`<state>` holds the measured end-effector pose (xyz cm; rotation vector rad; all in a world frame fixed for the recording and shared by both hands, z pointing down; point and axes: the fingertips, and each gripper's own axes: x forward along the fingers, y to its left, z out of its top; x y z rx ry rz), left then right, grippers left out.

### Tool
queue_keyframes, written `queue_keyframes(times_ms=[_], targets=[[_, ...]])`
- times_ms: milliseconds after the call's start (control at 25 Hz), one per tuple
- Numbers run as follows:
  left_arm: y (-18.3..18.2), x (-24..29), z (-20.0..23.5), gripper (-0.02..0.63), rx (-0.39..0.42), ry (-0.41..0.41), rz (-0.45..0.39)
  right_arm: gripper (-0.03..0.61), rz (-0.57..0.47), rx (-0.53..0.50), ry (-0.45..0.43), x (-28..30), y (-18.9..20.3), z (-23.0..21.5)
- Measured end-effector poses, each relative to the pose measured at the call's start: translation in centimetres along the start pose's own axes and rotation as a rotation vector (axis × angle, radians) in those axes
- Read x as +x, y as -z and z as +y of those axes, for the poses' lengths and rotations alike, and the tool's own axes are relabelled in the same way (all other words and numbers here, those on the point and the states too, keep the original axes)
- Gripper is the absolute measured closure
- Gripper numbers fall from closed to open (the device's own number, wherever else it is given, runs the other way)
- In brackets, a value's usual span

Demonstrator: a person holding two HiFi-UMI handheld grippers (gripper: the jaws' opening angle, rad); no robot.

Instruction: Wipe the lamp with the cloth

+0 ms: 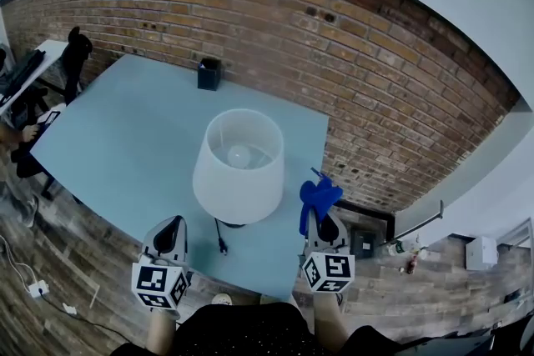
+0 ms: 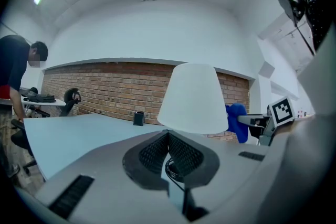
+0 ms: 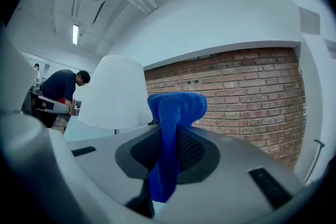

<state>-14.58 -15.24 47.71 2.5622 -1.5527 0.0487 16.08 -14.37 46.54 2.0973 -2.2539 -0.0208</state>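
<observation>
On the near right part of the pale table stands the lamp, with a wide white shade and a bulb visible inside from above. The right claw is clamped on a blue cloth, which bunches above the jaws and hangs limp below them. It is just to the right of the shade and seems not to touch it. The left claw has its jaws together with nothing between them, near the lamp's cord. The shade looks thin and light, so I judge it can dent or tip the lamp under a hard push. Soft strokes are better, and the dark base seems the safest place to steady it.
</observation>
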Motion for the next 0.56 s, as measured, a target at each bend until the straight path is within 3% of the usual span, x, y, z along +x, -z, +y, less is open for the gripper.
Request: queue_keyframes(times_ms=[560], targets=[[0.9,0.4,0.0,0.605,0.002,0.008,0.031,0.512,0.033,0.011,-0.032,-0.3,1.3,0.9]])
